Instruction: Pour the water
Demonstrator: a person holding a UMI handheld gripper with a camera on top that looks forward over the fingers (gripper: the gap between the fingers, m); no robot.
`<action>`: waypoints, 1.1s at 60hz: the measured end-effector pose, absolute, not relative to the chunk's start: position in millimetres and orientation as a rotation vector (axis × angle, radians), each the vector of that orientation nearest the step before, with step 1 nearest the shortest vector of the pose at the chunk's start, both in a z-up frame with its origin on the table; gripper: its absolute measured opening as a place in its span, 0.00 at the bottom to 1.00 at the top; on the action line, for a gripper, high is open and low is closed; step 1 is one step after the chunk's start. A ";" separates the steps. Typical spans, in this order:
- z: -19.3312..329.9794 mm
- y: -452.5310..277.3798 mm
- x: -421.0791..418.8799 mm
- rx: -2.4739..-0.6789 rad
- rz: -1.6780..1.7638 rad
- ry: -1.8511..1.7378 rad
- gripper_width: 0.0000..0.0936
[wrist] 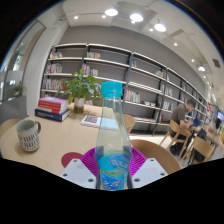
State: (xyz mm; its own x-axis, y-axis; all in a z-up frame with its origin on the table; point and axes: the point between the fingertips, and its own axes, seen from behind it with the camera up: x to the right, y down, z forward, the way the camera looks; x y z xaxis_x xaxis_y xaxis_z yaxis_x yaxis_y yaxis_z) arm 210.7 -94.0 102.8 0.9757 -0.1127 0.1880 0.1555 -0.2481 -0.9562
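We see the gripper (pixel 113 168) low and near, its two light-coloured fingers (pixel 79 172) reaching forward over a round wooden table (pixel 70 135). Between them stands a clear plastic water bottle with a blue cap and a blue label (pixel 113 135). It is upright, and the magenta pads (pixel 92 160) sit against its lower body on the left and right sides. We read the fingers as closed onto the bottle, pinching it at label height. The bottle's base is hidden between the fingers, so we cannot tell whether it rests on the table or is lifted clear of it.

To the left of the bottle, near us on the table, stands a pale ceramic mug with a dark pattern and a handle (pixel 29 135), well apart from the gripper. Farther back on the left lies a stack of books with a red one on top (pixel 52 107). Just beyond the stack is a green leafy potted plant (pixel 82 87). Between the plant and the bottle, farther off, a small flat book or paper (pixel 92 120) lies on the table.

Across the far wall runs a long row of library shelves filled with books (pixel 140 80). To the right, far from us, a seated person (pixel 188 110) is at another table, with wooden chairs (pixel 178 135) around. Round ceiling lights (pixel 135 17) glow overhead.
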 end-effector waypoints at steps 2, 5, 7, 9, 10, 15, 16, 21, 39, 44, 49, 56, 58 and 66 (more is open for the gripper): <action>107.7 -90.3 204.6 -1.817 -0.303 -0.080 0.37; 117.9 -81.3 191.1 -1.820 -0.371 -0.176 0.37; 124.6 -78.6 181.8 -1.829 -0.426 -0.250 0.37; 130.3 -72.7 171.8 -1.831 -0.488 -0.323 0.37; 132.1 -69.3 166.1 -1.831 -0.518 -0.363 0.37; 134.5 -56.2 133.8 -1.813 -0.649 -0.592 0.37; 134.3 -53.7 128.0 -1.810 -0.683 -0.642 0.37; 136.1 -44.3 99.8 -1.762 -0.833 -0.884 0.38; 150.0 -23.1 57.5 -1.436 -1.261 -1.484 0.37; 154.7 -18.5 54.9 -1.366 -1.362 -1.593 0.39; 158.7 -11.5 48.0 -1.260 -1.429 -1.700 0.39; 163.2 -6.0 36.4 -1.104 -1.520 -1.830 0.39; 163.3 -3.0 35.1 -1.073 -1.554 -1.858 0.39; 171.8 2.4 27.4 -0.987 -1.631 -1.896 0.39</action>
State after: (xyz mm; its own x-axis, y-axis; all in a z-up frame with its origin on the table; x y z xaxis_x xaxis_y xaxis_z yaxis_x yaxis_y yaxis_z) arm 27.4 2.4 171.8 -0.6435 0.2262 0.7313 0.7569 0.0456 0.6519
